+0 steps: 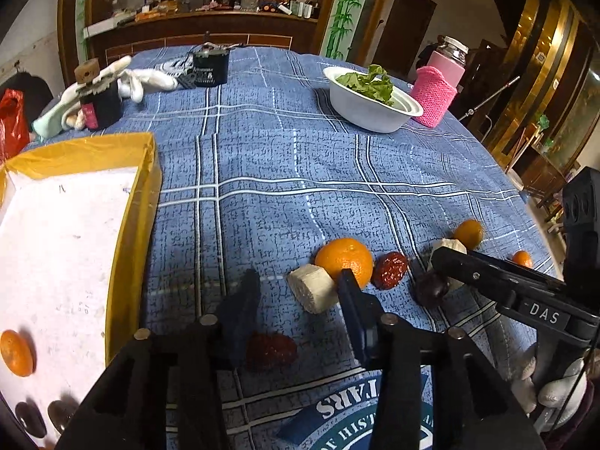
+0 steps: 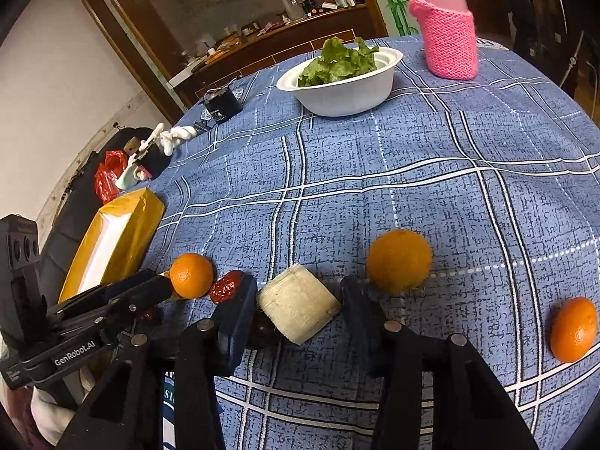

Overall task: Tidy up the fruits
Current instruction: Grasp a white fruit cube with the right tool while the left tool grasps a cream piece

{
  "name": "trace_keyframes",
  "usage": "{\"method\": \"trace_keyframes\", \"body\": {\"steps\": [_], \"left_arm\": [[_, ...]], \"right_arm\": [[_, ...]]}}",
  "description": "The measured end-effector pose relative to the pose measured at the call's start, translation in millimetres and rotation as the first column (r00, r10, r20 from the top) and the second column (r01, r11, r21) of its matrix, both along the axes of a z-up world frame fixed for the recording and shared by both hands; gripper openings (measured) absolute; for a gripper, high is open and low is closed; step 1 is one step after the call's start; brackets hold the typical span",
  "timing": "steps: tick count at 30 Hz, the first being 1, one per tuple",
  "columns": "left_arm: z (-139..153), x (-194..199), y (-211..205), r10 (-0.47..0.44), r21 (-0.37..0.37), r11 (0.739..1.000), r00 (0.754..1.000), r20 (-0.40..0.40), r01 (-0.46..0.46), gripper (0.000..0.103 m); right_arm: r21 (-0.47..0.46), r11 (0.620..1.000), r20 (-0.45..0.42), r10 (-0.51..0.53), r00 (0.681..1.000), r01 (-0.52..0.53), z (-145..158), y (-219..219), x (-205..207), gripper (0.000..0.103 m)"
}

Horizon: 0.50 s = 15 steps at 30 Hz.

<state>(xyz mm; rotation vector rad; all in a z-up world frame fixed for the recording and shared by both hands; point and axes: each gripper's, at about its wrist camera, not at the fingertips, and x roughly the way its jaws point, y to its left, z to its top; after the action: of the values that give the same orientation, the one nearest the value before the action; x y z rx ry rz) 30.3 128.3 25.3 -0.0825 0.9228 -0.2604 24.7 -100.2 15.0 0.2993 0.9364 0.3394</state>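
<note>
Looking along the left gripper [image 1: 296, 292] first: its jaws stood partly open over the blue checked cloth of the worktop [image 1: 300, 157], gripping nothing. A wrinkled red date [image 1: 270, 350] lay low between them, close to the left finger, and I could not tell if a pad touched it. A pale cut banana chunk [image 1: 313, 292] and a mandarin [image 1: 345, 260] sat just past the right finger. A yellow-walled tray [image 1: 131, 225] at the worktop's left edge already held an orange fruit [image 1: 15, 352].

Right wrist view: the right gripper [image 2: 298, 303] straddled a second banana chunk [image 2: 298, 303], jaws partly open, the chunk's flat cut faces turned toward the two fingers. The left finger lay against it; a sliver of cloth showed at the right one, so no firm grip as I judged it. A dark fruit [image 2: 262, 332] hid beneath its near edge. This hand was the nearer to that chunk. Peel pale, fibrous, faintly ribbed.
</note>
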Motion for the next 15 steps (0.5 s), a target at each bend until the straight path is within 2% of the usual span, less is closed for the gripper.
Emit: {"method": "trace_keyframes", "body": {"steps": [2, 5, 7, 8, 10, 13, 14, 15], "left_arm": [[-0.6, -0.4, -3.8, -0.014, 0.011, 1.0, 1.0, 0.006, 0.014, 0.052], [-0.8, -4.4, -13.0, -0.06, 0.033, 0.998, 0.998, 0.009, 0.059, 0.053], [0.1, -10.2, -19.0, -0.099, 0.062, 0.993, 0.995, 0.023, 0.098, 0.039], [0.4, -12.9, -20.8, -0.116, 0.068, 0.991, 0.993, 0.028, 0.114, 0.027], [0.0, -15.1, -21.9, -0.12, 0.092, 0.989, 0.992, 0.031, 0.117, 0.026], [-0.1, -12.8, -19.3, -0.102, 0.093, 0.991, 0.994, 0.034, 0.099, 0.026], [0.1, -11.9, -20.1, -0.098, 0.1, 0.991, 0.994, 0.038, 0.094, 0.029], [0.5, -10.9, -21.7, -0.097, 0.115, 0.989, 0.994, 0.044, 0.091, 0.041]], "right_arm": [[-0.006, 1.0, 0.004, 0.001, 1.0, -0.001, 0.0, 0.5, -0.8, 0.05], [-0.006, 1.0, 0.005, 0.0, 1.0, 0.0, -0.3, 0.5, -1.2, 0.05], [0.0, 1.0, 0.003, -0.002, 1.0, 0.002, -0.4, 0.3, -1.2, 0.05], [0.001, 1.0, 0.003, -0.002, 1.0, 0.002, 0.0, -0.2, -2.4, 0.049], [0.002, 1.0, 0.004, -0.004, 1.0, 0.004, 0.6, -1.3, -4.2, 0.049], [0.001, 1.0, 0.003, -0.004, 1.0, 0.004, 0.9, -1.2, -3.6, 0.049], [0.001, 1.0, 0.004, -0.003, 1.0, 0.003, 1.0, -1.3, -3.8, 0.049], [0.002, 1.0, 0.003, -0.001, 1.0, 0.001, 1.1, -1.1, -3.9, 0.049]]}}
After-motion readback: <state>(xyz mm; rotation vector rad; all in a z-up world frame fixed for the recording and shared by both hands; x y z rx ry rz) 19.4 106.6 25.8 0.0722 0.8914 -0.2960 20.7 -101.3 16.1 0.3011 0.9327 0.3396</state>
